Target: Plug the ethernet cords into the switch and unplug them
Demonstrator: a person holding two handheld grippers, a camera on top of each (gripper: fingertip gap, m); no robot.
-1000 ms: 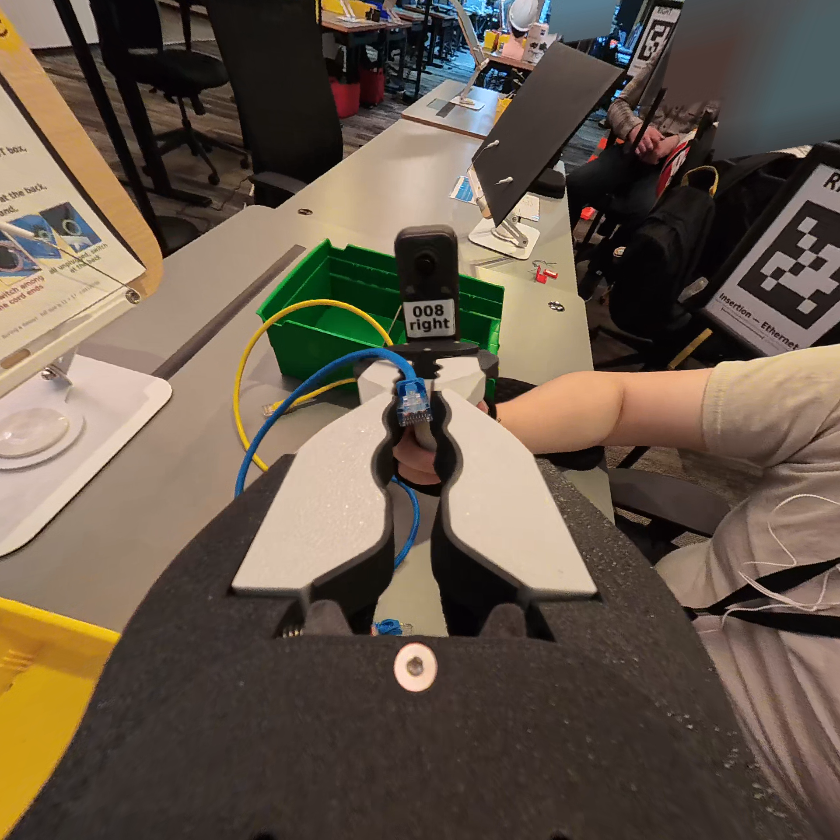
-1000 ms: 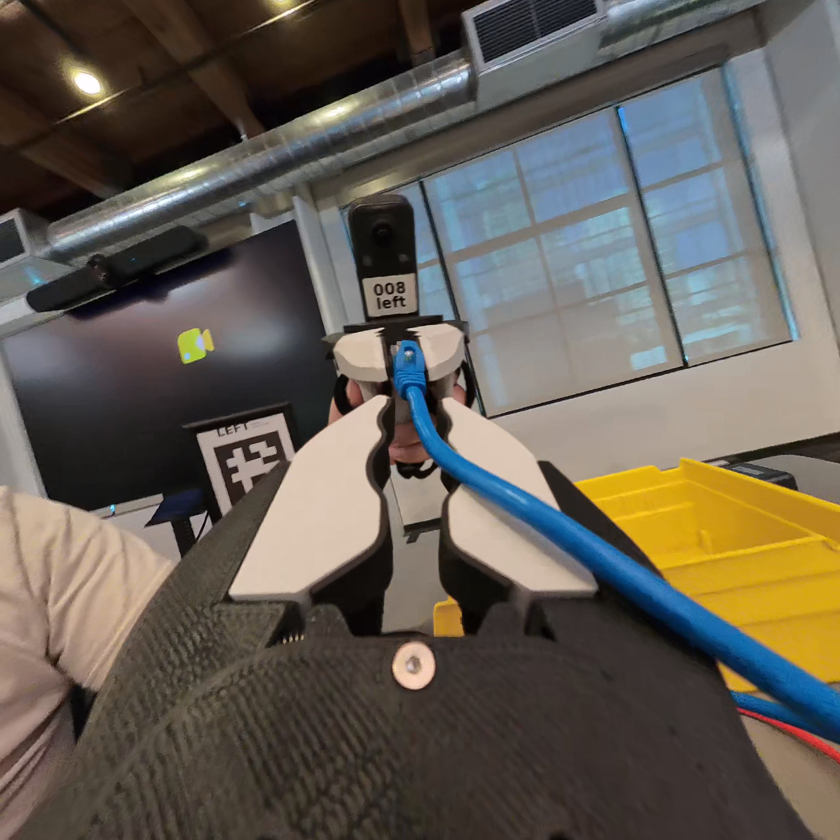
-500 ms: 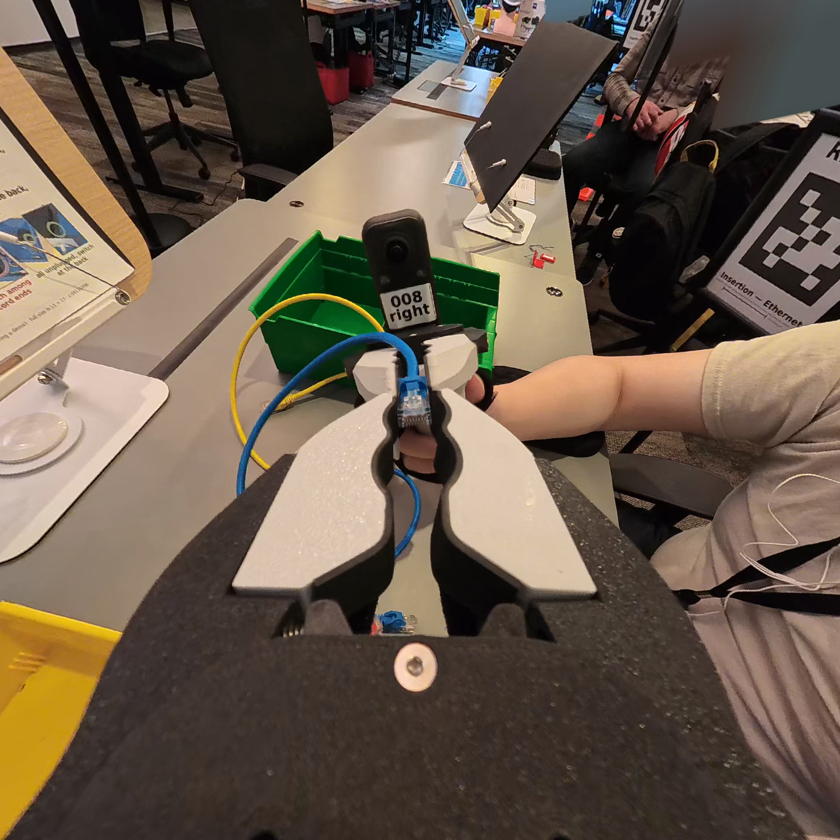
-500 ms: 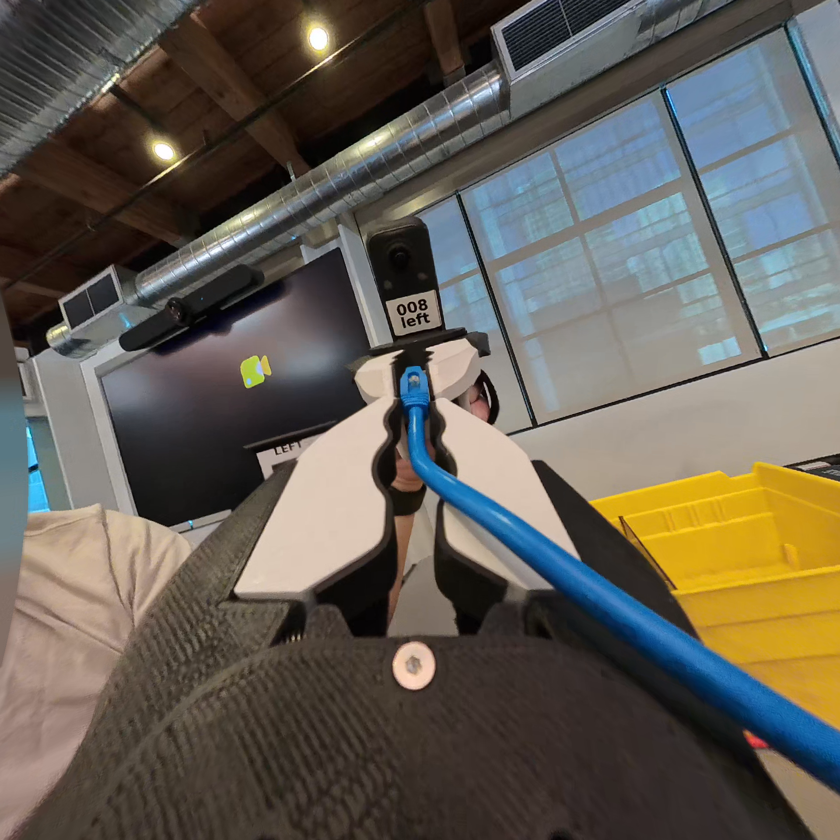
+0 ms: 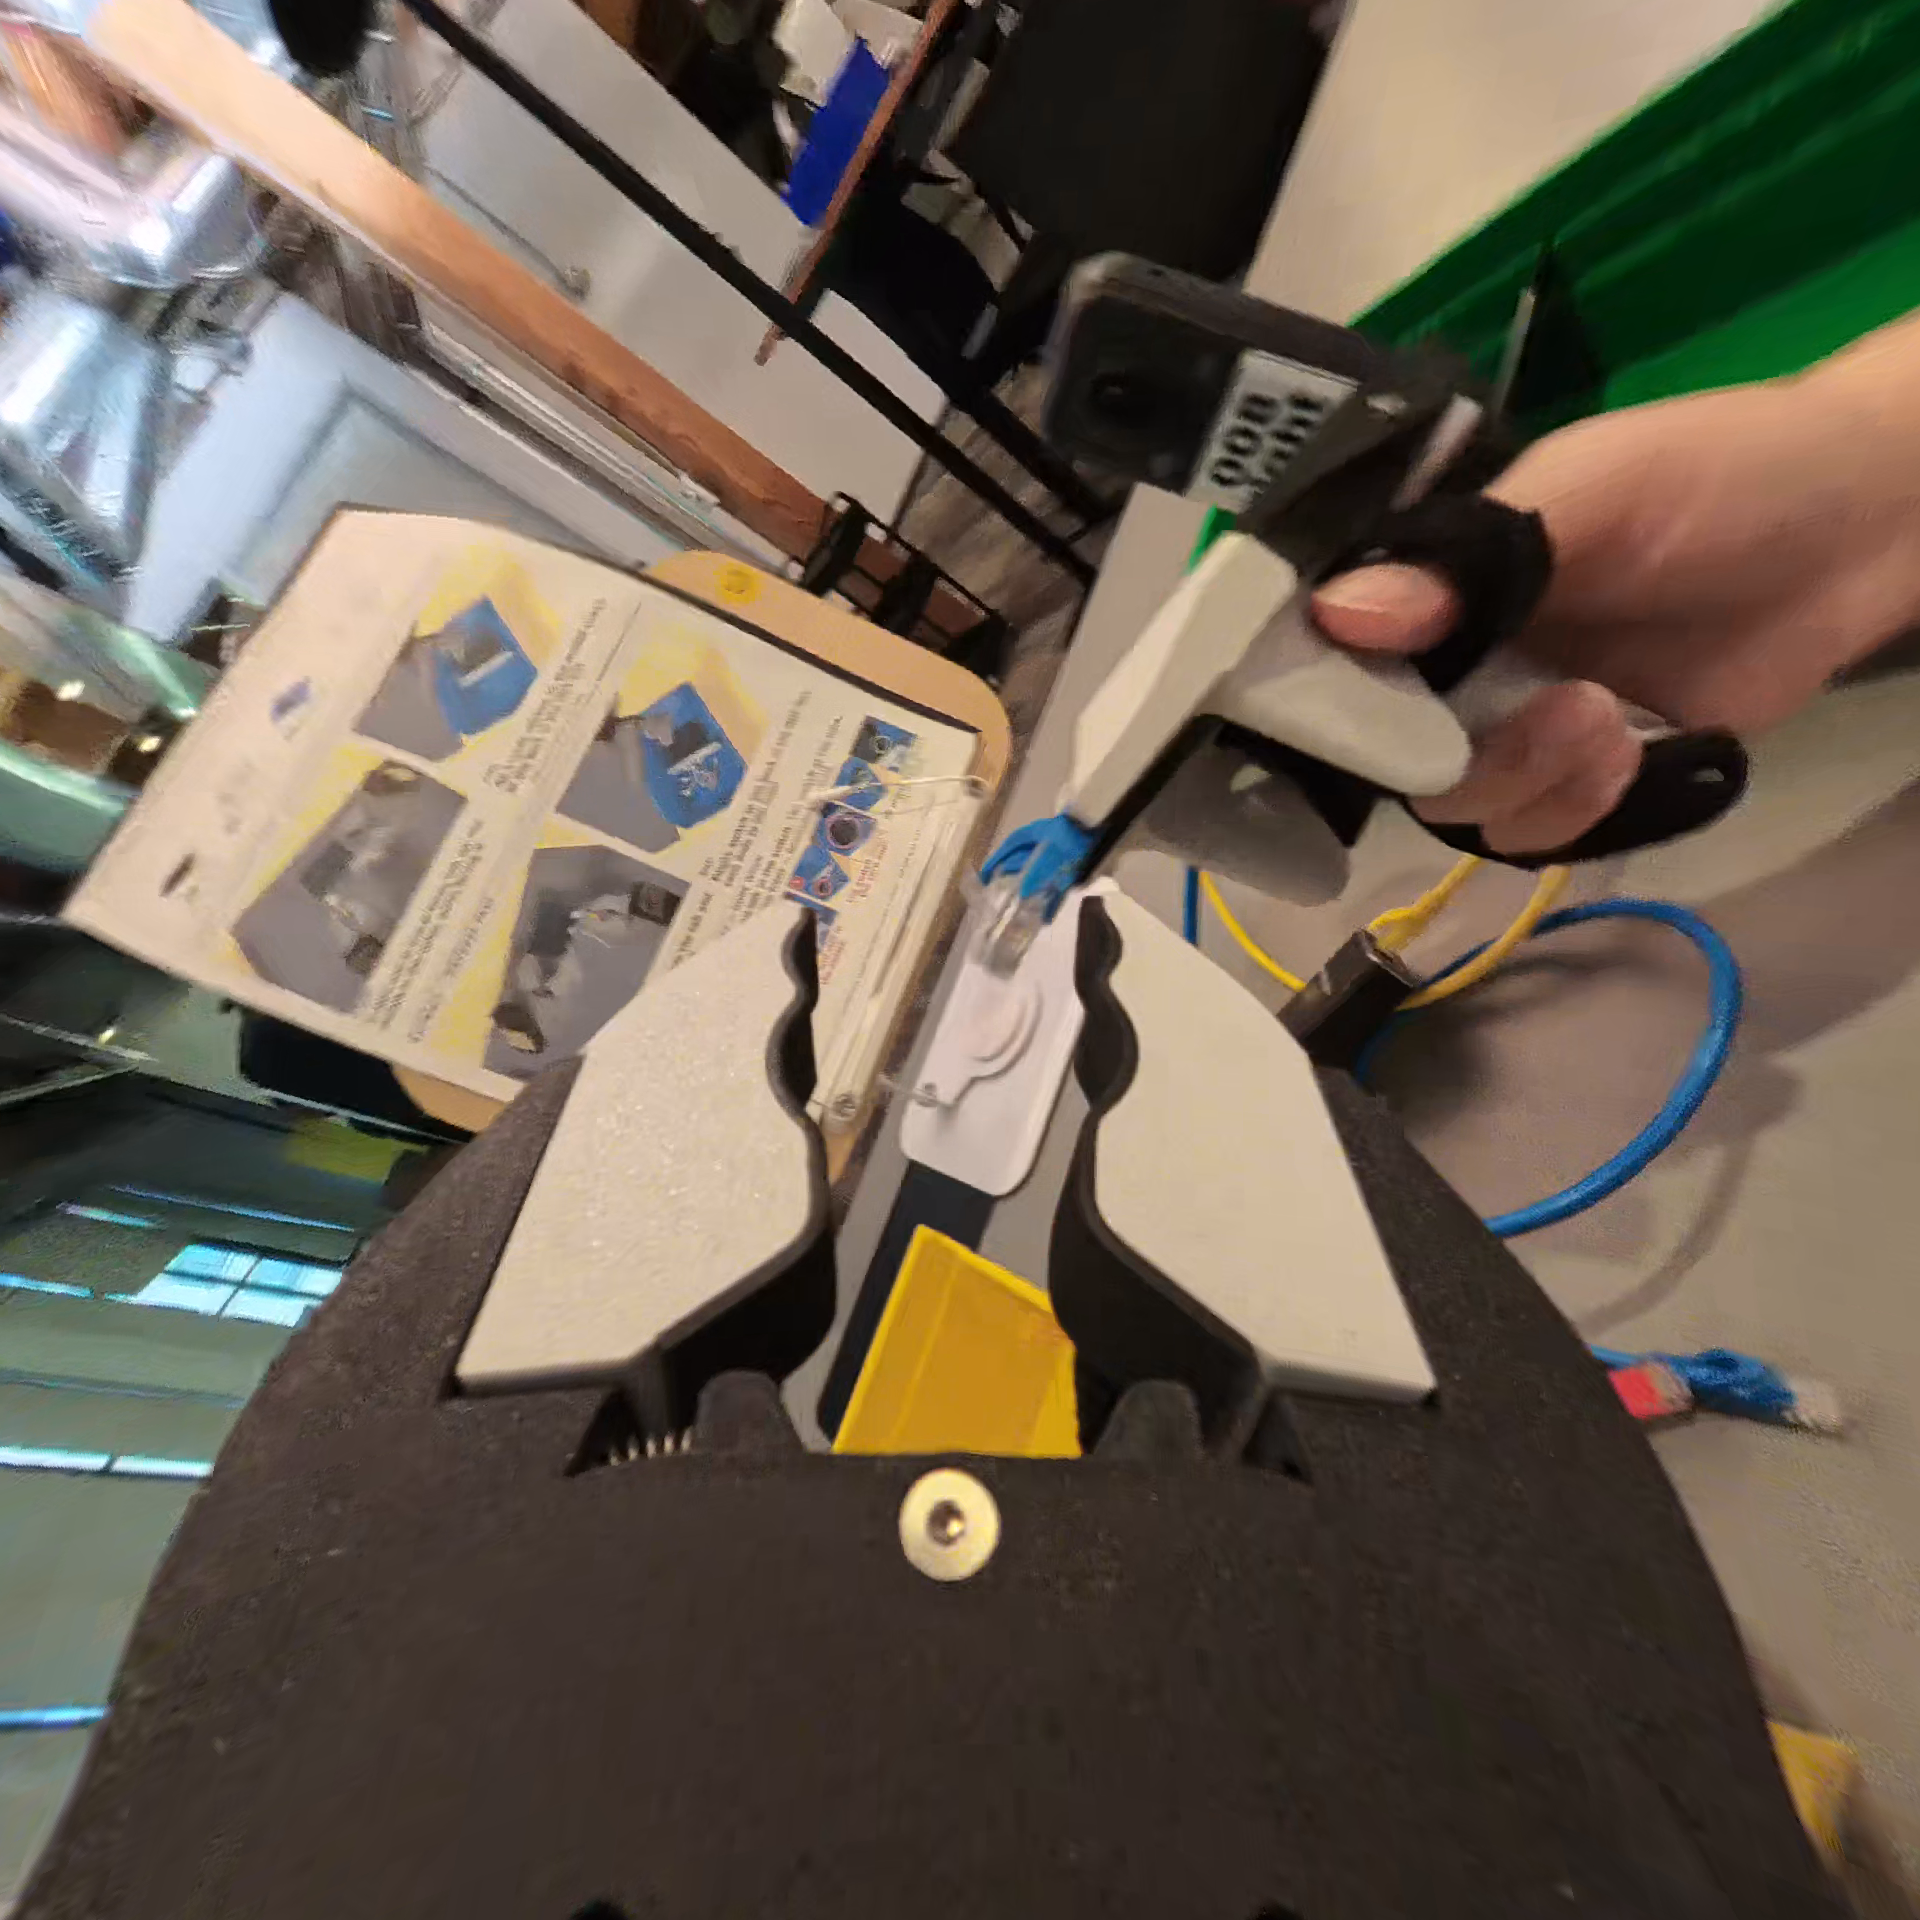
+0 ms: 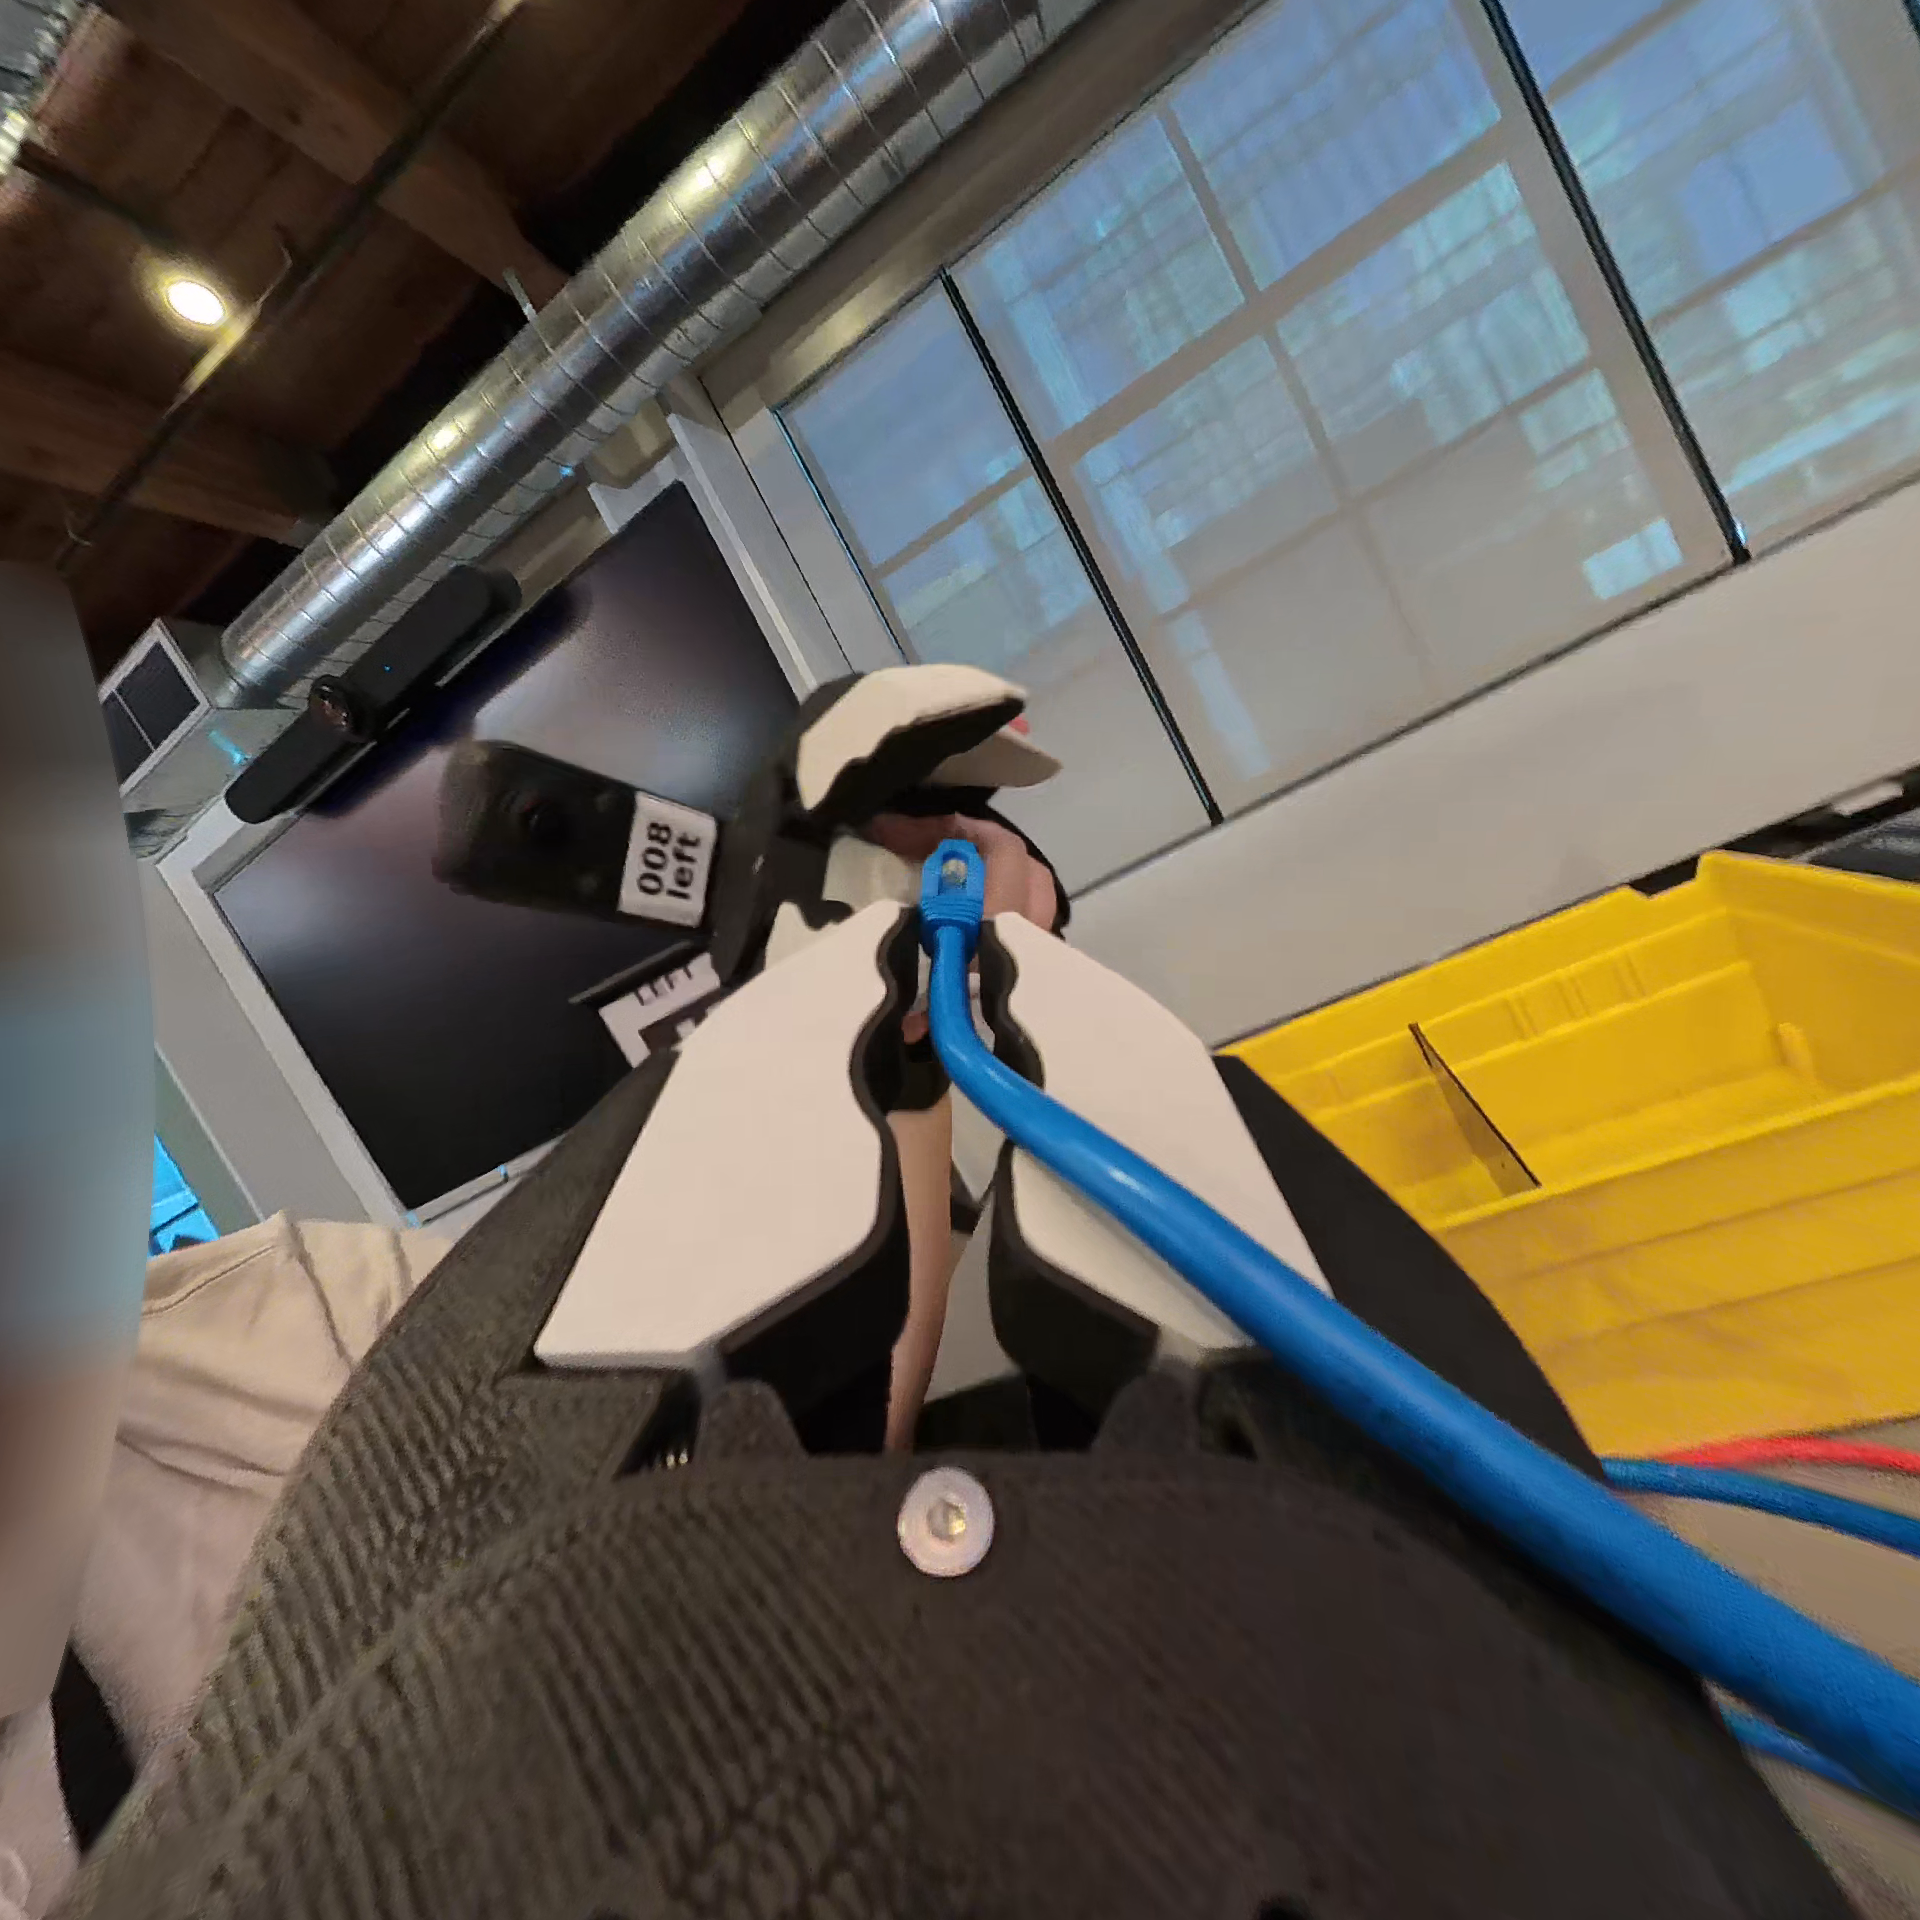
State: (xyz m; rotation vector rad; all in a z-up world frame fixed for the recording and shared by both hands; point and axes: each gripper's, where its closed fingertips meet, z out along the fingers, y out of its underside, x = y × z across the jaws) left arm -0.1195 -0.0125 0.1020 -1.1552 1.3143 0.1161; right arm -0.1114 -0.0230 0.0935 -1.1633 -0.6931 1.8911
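My right gripper (image 6: 948,930) is shut on the blue ethernet cord (image 6: 1195,1226) just behind its plug (image 6: 951,868), which sticks out past the fingertips. In the left wrist view the right gripper (image 5: 1086,821) holds the clear plug with its blue boot (image 5: 1023,894) right at the mouth of my left gripper (image 5: 943,930). The left gripper is open and empty, its jaws apart on either side of the plug tip without touching it. The left gripper (image 6: 914,800) shows rolled on its side in the right wrist view. No switch is in view.
The blue cord loops on the grey table (image 5: 1704,1039) beside a yellow cord (image 5: 1455,935). Another blue plug with a red one (image 5: 1714,1371) lies at the right. A yellow bin (image 6: 1558,1091), a green bin (image 5: 1714,208) and an instruction board (image 5: 520,810) stand around. The grippers are tip to tip, or close to it.
My left gripper has let go of the blue plug, opened and rolled sideways. The right gripper still holds the cord and has tilted.
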